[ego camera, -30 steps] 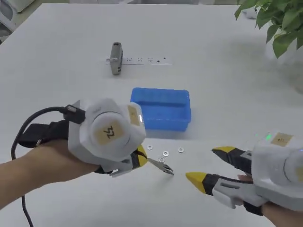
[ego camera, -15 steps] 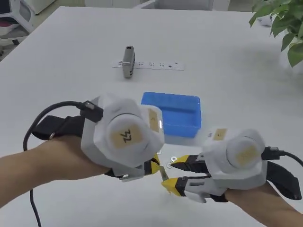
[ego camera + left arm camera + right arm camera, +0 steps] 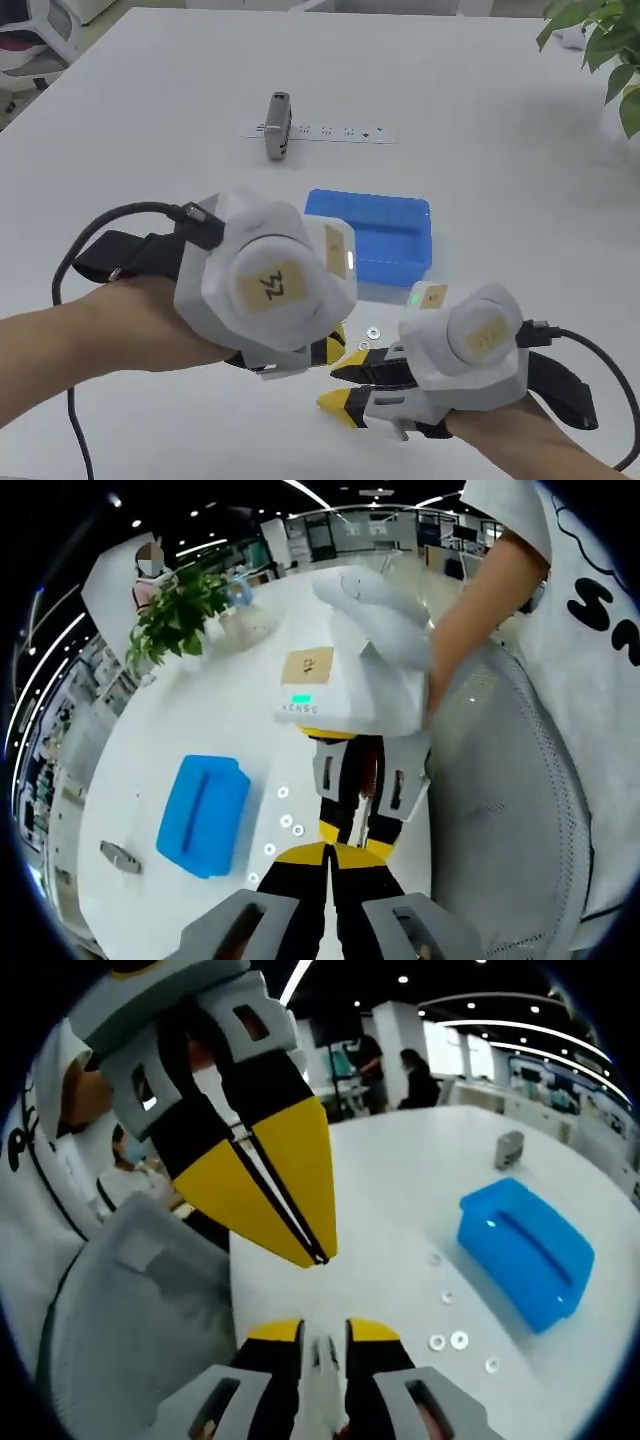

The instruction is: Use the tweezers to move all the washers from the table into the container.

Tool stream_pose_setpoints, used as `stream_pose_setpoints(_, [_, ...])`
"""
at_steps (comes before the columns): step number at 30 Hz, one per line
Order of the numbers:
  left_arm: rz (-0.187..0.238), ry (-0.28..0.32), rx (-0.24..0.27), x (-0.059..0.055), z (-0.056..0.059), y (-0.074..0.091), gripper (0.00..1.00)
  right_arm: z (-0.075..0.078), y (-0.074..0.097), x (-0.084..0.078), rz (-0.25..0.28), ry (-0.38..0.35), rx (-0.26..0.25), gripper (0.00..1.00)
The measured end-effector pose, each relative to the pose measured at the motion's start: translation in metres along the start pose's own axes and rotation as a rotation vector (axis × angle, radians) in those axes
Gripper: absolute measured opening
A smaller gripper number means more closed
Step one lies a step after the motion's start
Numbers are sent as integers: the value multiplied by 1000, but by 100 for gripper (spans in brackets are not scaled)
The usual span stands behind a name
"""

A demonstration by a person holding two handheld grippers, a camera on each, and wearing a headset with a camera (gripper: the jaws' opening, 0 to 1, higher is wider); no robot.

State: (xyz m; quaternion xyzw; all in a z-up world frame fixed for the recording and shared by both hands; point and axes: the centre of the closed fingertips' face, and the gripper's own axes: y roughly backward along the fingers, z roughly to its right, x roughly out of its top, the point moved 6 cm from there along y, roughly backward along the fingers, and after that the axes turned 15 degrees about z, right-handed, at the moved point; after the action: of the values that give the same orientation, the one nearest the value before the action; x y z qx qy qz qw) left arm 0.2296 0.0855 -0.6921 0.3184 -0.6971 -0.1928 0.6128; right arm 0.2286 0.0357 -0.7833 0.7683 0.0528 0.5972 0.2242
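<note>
While the left gripper (image 3: pixel 332 852) grips the thin tweezers (image 3: pixel 300 1230) between closed jaws, the right gripper (image 3: pixel 332 388) faces it tip to tip, jaws slightly parted. Small washers (image 3: pixel 459 1339) lie loose on the white tabletop (image 3: pixel 500 120), just beside the blue container (image 3: pixel 375 235), toward the near edge.

Blue rectangular plastic container (image 3: pixel 370 235); silver metal ring washers (image 3: pixel 374 331); white table (image 3: pixel 500 150); left gripper (image 3: pixel 318 1256), right gripper (image 3: pixel 323 1338): white bodies, black yellow-tipped jaws.

Five washers (image 3: pixel 459 1339) and one blue container (image 3: pixel 525 1250).
</note>
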Motion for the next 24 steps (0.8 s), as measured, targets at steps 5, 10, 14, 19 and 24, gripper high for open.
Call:
stream_pose_setpoints(5, [-13,-2,41,-12,1,-3,0,14,3,-11,-7,64,-88,7])
stream_pose_setpoints(10, [18,112,57,-31,12,-8,0,28,33,-18,55,-110,-195,11])
stream_pose_setpoints(14, [28,104,13,-33,25,-18,0,32,54,-20,80,-137,-270,12])
stream_pose_setpoints(19, [39,48,-49,-25,36,-29,1,31,73,-13,120,-154,-348,16])
stream_pose_setpoints(24, [28,-9,-128,-20,46,-42,1,28,95,5,180,-137,-463,22])
